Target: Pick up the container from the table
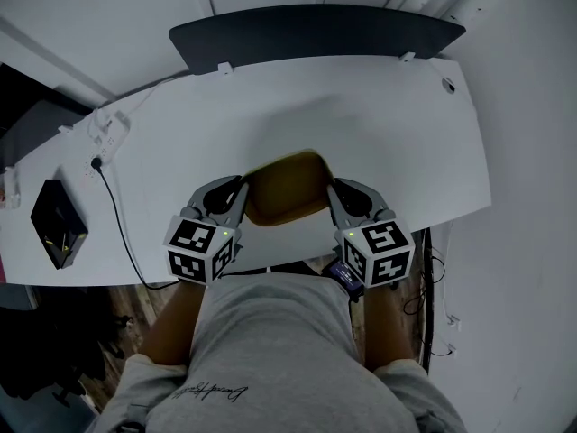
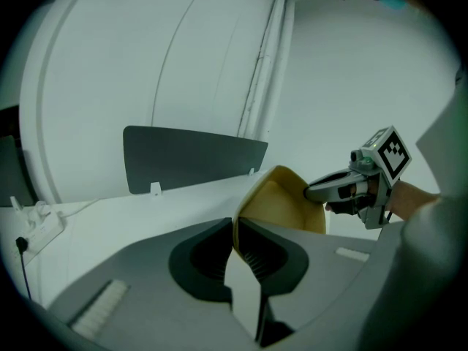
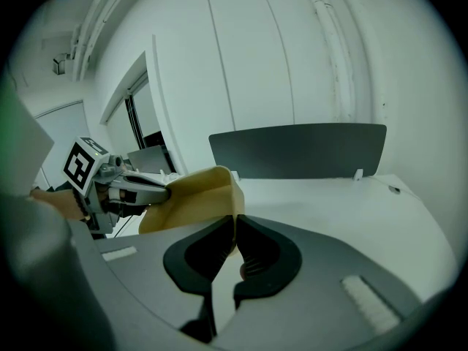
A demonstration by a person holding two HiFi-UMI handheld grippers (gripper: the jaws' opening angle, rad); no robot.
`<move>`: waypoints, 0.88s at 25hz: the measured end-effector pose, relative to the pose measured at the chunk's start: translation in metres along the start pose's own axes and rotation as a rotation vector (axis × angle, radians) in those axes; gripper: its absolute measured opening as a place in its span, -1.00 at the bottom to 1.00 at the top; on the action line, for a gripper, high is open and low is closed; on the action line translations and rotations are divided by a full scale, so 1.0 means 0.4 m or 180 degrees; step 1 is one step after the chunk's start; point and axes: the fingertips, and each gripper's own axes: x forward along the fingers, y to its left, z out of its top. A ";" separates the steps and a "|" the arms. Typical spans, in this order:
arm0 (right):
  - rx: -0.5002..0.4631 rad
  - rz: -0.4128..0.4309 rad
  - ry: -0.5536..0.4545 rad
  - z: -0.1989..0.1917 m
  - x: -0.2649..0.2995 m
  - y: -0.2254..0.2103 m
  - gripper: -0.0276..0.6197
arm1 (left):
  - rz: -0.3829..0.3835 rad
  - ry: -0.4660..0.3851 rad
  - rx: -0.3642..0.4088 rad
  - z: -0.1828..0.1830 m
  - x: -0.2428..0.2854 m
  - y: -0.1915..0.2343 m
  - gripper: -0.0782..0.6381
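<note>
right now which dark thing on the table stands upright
The long panel, clipped along the far edge of the table. The other dark thing, a small black box, lies flat at the left end.

Reaching forward from the torso with left forearm point(image 1: 171, 318) and right forearm point(image 1: 383, 318), both tipped downward. Clamping the left claw point(image 1: 242, 190) on the container point(image 1: 287, 188) rim just to that claw's right, wall pinched thin between nearly closed jaws. Clamping the right claw point(image 1: 334, 192) on the opposite rim, just to its left, jaws likewise almost together on the wall. Angling both claws inward, marker cubes point(image 1: 200, 246) nearest the body. Apparently wrapping the left hand point(image 3: 117, 199) and right hand point(image 2: 355, 202) round the handles, though largely hidden.
</note>
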 end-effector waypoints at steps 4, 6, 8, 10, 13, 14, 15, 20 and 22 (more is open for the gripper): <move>0.0027 -0.0008 -0.0028 -0.001 0.001 0.002 -0.81 | 0.0004 0.0001 0.0025 0.005 -0.003 0.002 -0.70; 0.0035 -0.0008 -0.0030 -0.003 0.003 0.004 -0.81 | 0.0003 0.0002 0.0035 0.006 -0.004 0.005 -0.70; 0.0039 -0.0008 -0.0028 -0.004 0.002 0.005 -0.81 | -0.0001 0.0014 0.0044 0.006 -0.005 0.004 -0.70; 0.0037 -0.0013 -0.0034 -0.002 -0.001 0.003 -0.81 | -0.0006 0.0016 0.0057 0.009 -0.006 0.000 -0.70; 0.0035 -0.0012 -0.0037 0.001 -0.004 0.002 -0.81 | -0.0009 0.0015 0.0074 0.013 -0.007 -0.003 -0.70; 0.0033 -0.0009 -0.0037 0.001 -0.004 0.002 -0.81 | -0.0010 0.0018 0.0079 0.013 -0.008 -0.002 -0.70; 0.0032 -0.0006 -0.0037 0.001 -0.003 0.004 -0.81 | -0.0010 0.0023 0.0084 0.013 -0.008 -0.001 -0.70; 0.0014 0.0005 -0.0024 -0.001 0.001 0.005 -0.81 | -0.0003 0.0033 0.0101 0.011 -0.009 0.001 -0.70; 0.0008 0.0007 -0.0024 0.002 0.001 0.004 -0.81 | 0.0001 0.0035 0.0106 0.013 -0.008 0.001 -0.70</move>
